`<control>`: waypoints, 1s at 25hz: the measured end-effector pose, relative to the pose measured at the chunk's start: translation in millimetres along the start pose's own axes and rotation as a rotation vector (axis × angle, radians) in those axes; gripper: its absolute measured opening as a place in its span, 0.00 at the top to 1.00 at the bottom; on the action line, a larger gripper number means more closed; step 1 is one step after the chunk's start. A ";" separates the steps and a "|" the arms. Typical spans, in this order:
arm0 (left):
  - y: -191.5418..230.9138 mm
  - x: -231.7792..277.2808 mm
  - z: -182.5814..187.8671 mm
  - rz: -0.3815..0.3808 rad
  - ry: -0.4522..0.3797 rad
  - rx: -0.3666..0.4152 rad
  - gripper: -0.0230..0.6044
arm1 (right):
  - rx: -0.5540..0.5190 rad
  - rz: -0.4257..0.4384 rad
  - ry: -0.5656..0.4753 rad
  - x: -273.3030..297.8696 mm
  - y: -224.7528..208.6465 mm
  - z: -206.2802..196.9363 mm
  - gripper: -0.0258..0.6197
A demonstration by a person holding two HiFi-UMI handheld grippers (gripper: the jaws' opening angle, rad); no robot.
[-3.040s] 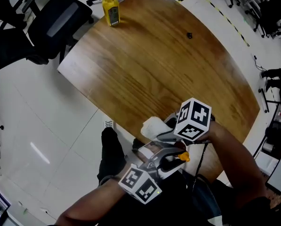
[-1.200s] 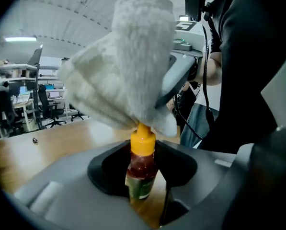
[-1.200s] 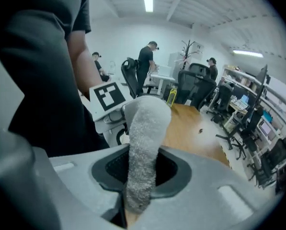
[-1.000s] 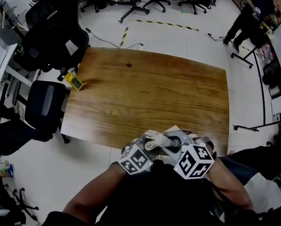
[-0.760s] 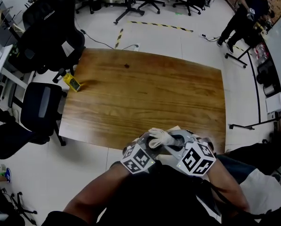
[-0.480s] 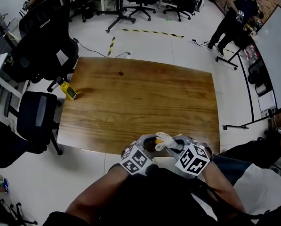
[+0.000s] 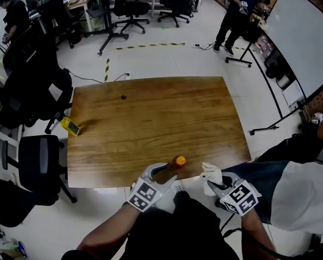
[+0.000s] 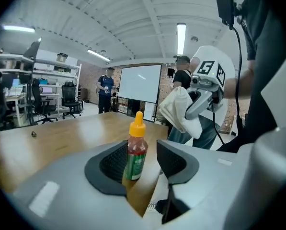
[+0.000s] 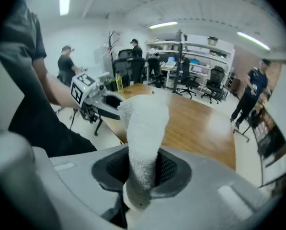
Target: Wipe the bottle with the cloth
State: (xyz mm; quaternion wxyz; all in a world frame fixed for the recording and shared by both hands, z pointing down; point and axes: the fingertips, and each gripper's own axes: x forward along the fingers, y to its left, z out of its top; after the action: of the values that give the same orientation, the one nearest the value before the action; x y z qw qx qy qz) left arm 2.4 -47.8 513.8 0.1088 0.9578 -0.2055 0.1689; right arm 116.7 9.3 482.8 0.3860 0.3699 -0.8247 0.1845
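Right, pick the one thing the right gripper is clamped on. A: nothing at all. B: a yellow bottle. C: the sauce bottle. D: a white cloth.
D: the right gripper has its jaws closed on the white cloth, which sticks up from between them.

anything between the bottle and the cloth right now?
Nothing. The head view shows only the bare near edge of the table between the bottle and the cloth. The left gripper view shows open air between them.
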 end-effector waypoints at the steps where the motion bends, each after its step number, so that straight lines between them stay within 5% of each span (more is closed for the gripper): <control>1: -2.7 -9.0 -1.8 0.001 -0.001 -0.025 0.65 | 0.094 0.028 -0.071 -8.2 10.4 -0.9 0.84; 6: -14.4 -52.5 9.6 0.027 -0.044 -0.212 0.71 | 0.474 0.189 -0.353 -42.6 43.6 7.6 0.84; 9: -24.0 -66.8 16.9 0.062 -0.053 -0.303 0.94 | 0.473 0.202 -0.404 -57.4 38.0 9.7 0.84; 18: -96.4 -82.5 24.5 0.233 -0.115 -0.421 0.94 | 0.538 0.357 -0.536 -107.0 41.0 -5.3 0.84; 25: -172.5 -93.3 23.9 0.347 -0.108 -0.347 0.94 | 0.476 0.407 -0.449 -116.0 54.4 -59.3 0.84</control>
State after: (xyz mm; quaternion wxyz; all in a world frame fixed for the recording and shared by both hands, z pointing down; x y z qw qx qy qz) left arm 3.2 132.7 433.5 0.2300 0.8828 -0.3983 0.0959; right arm 155.1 134.3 429.7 0.0545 0.3091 -0.8793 0.3581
